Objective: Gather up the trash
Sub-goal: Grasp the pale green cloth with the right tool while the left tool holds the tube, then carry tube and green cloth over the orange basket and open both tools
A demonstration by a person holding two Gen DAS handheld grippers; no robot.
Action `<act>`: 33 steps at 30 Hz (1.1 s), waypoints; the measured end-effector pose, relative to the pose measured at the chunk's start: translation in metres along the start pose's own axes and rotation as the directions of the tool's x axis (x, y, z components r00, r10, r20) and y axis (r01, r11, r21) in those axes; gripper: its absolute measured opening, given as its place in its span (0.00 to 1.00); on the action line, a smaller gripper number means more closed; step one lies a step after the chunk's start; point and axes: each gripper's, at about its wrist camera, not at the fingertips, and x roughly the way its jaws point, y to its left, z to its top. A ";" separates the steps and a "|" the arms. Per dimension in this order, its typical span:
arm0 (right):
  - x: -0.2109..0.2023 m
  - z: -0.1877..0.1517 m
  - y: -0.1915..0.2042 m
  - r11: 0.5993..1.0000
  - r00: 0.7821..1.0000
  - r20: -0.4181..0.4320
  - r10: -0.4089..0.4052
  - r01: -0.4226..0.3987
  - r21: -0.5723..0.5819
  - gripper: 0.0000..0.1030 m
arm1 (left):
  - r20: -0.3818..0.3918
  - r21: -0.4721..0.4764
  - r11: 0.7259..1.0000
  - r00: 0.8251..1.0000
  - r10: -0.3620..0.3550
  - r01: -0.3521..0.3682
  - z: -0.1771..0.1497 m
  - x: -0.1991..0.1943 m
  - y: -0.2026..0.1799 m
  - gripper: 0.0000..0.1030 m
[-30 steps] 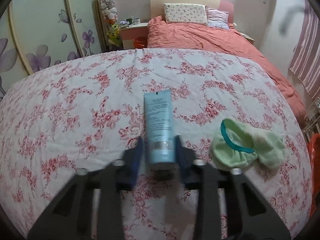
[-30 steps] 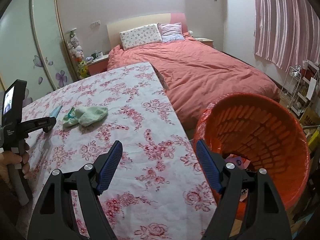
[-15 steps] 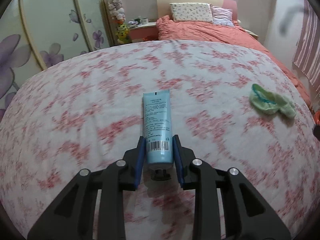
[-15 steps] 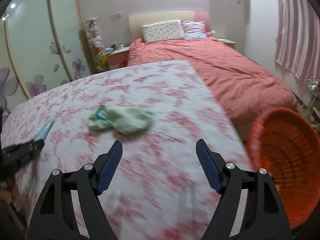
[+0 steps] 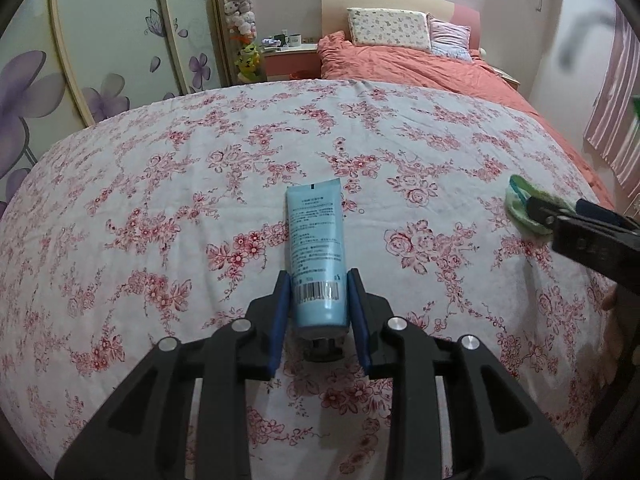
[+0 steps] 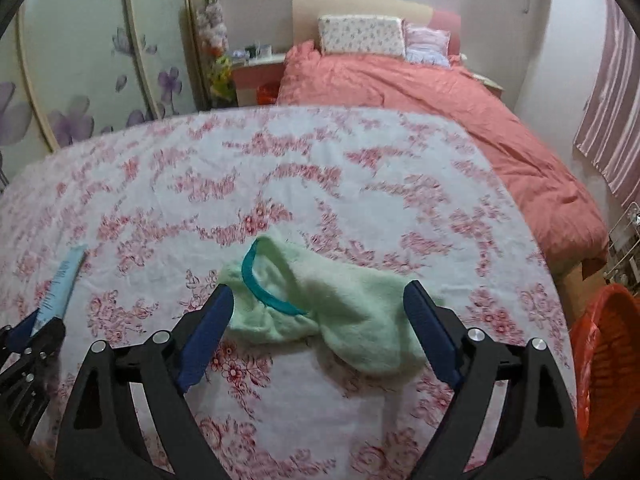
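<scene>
**Floral cloth, pink bedroom, two pieces of trash**

Bedroom walls in pale pink close the scene, with a bed [image 5: 420, 64] under a salmon quilt at the far end, two pillows [image 5: 388, 32] against its headboard, and a small nightstand [image 5: 288, 54] beside it carrying cups. Sliding wardrobe doors [image 5: 108, 40] printed with purple flowers run along the left, a column of plush toys [image 5: 242, 20] stands in the corner, and striped pink curtains [image 6: 612, 120] hang on the right.

Nearer, a tabletop [image 5: 160, 184] draped in a white cloth with red rose sprays fills most of both views; the cloth lies fairly smooth with shallow creases.

A light blue tube [image 5: 316, 248] lies lengthwise on the cloth, cap end toward the camera, and the left gripper [image 5: 318, 312] has its jaws closed narrowly on the tube's lower end, pads against both sides.

To the right on the same cloth sits a crumpled green cloth [image 6: 320, 308] with a teal trim band. The right gripper [image 6: 320, 328] hangs over it with jaws spread wide, having just opened a little further; the green cloth lies between the pads, not pinched by them.

An orange basket [image 6: 600, 380] stands off the tabletop's right edge, below the cloth's level.
</scene>
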 end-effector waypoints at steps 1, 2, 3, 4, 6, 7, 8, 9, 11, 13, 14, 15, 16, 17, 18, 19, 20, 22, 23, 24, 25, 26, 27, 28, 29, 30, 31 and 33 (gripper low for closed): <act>0.003 0.000 0.000 1.000 1.000 -0.018 -0.006 0.006 -0.003 0.72 | 0.000 0.000 1.000 1.000 -0.001 0.001 0.000 0.000 0.000 0.29; 0.001 -0.001 -0.002 1.000 1.000 -0.010 -0.003 0.003 0.011 0.64 | 0.000 -0.001 1.000 1.000 -0.001 0.001 0.000 0.000 0.000 0.29; 0.000 -0.001 -0.003 1.000 1.000 -0.004 -0.008 0.008 0.018 0.53 | 0.000 0.000 1.000 1.000 0.000 0.000 0.000 0.000 0.000 0.29; -0.002 -0.003 -0.004 1.000 1.000 0.000 -0.017 0.017 0.023 0.48 | 0.000 0.000 1.000 1.000 0.000 0.000 0.000 0.000 0.000 0.29; -0.006 -0.006 -0.008 0.999 1.000 0.007 -0.021 0.021 0.024 0.30 | 0.000 -0.002 1.000 1.000 -0.002 0.002 0.000 0.000 0.001 0.29; -0.008 -0.009 -0.010 1.000 1.000 0.011 -0.019 0.019 0.024 0.24 | 0.000 -0.003 1.000 1.000 -0.004 0.004 0.000 0.000 0.000 0.29; -0.010 -0.011 -0.012 1.000 1.000 0.010 -0.014 0.013 0.025 0.17 | 0.000 -0.004 1.000 1.000 -0.006 0.006 0.000 0.000 0.001 0.29; -0.012 -0.013 -0.015 1.000 1.000 0.008 -0.002 0.001 0.029 0.15 | 0.000 -0.006 1.000 1.000 -0.008 0.008 0.000 0.000 0.001 0.29; -0.020 -0.021 -0.021 0.999 1.000 0.008 0.025 -0.025 0.037 0.14 | 0.000 -0.009 1.000 1.000 -0.012 0.012 0.000 0.000 0.001 0.29; -0.030 -0.031 -0.024 0.999 1.000 0.009 0.030 -0.030 0.030 0.14 | 0.001 -0.015 1.000 1.000 -0.023 0.023 0.000 -0.001 0.002 0.29; -0.035 -0.038 -0.025 0.999 1.000 0.009 0.026 -0.026 0.024 0.14 | 0.002 -0.018 0.999 1.000 -0.028 0.028 -0.001 0.000 0.002 0.30; -0.040 -0.044 -0.026 1.000 1.000 0.006 0.022 -0.022 0.019 0.14 | 0.004 -0.023 0.999 0.999 -0.039 0.039 -0.001 -0.001 0.003 0.30; -0.045 -0.050 -0.027 1.000 1.000 0.007 0.020 -0.020 0.014 0.14 | 0.005 -0.027 0.999 0.999 -0.047 0.048 -0.001 -0.002 0.004 0.30; -0.051 -0.058 -0.028 1.000 1.000 0.007 0.011 -0.012 0.006 0.14 | 0.006 -0.029 0.998 0.998 -0.056 0.056 -0.002 -0.003 0.005 0.30; -0.053 -0.060 -0.029 1.000 1.000 0.007 0.008 -0.008 0.002 0.14 | 0.007 -0.025 0.998 0.998 -0.063 0.064 -0.004 -0.004 0.006 0.30; -0.056 -0.063 -0.029 1.000 1.000 0.007 0.004 -0.004 -0.003 0.14 | 0.007 -0.021 0.997 0.998 -0.069 0.069 -0.005 -0.006 0.006 0.30; -0.057 -0.067 -0.029 1.000 1.000 0.008 -0.005 0.005 -0.010 0.14 | 0.007 -0.018 0.997 0.997 -0.070 0.071 -0.006 -0.006 0.007 0.30; -0.055 -0.068 -0.028 1.000 1.000 0.010 -0.014 0.014 -0.017 0.14 | 0.006 -0.017 0.997 0.997 -0.072 0.073 -0.007 -0.007 0.008 0.30; -0.054 -0.067 -0.029 1.000 1.000 0.009 -0.016 0.016 -0.013 0.14 | 0.007 -0.018 0.997 0.997 -0.072 0.072 -0.007 -0.007 0.008 0.30; -0.052 -0.066 -0.029 1.000 1.000 0.007 -0.016 0.016 -0.004 0.14 | 0.007 -0.019 0.997 0.998 -0.069 0.069 -0.008 -0.007 0.007 0.30; -0.052 -0.066 -0.029 1.000 1.000 0.006 -0.017 0.017 0.001 0.14 | 0.006 -0.018 0.998 0.998 -0.067 0.067 -0.008 -0.007 0.007 0.30; -0.051 -0.066 -0.029 1.000 1.000 0.005 -0.019 0.019 0.002 0.14 | 0.005 -0.016 0.998 0.998 -0.062 0.062 -0.008 -0.007 0.006 0.30; -0.051 -0.066 -0.028 1.000 1.000 0.004 -0.021 0.021 0.003 0.14 | 0.005 -0.015 0.998 0.998 -0.058 0.058 -0.008 -0.007 0.006 0.30; -0.051 -0.066 -0.029 1.000 1.000 0.004 -0.021 0.021 0.003 0.15 | 0.004 -0.014 0.998 0.999 -0.054 0.055 -0.007 -0.006 0.005 0.30; -0.050 -0.066 -0.029 1.000 1.000 0.003 -0.020 0.020 0.004 0.15 | 0.003 -0.013 0.999 0.999 -0.050 0.050 -0.006 -0.006 0.005 0.30; -0.050 -0.066 -0.029 1.000 1.000 0.003 -0.018 0.018 0.007 0.15 | 0.002 -0.012 0.999 0.999 -0.046 0.046 -0.006 -0.005 0.004 0.30; -0.050 -0.067 -0.030 1.000 1.000 0.003 -0.016 0.016 0.009 0.15 | 0.002 -0.010 0.999 0.999 -0.042 0.042 -0.006 -0.005 0.003 0.30; -0.050 -0.068 -0.032 1.000 1.000 0.003 -0.011 0.011 0.018 0.14 | 0.002 -0.010 0.999 0.999 -0.042 0.042 -0.005 -0.004 0.003 0.30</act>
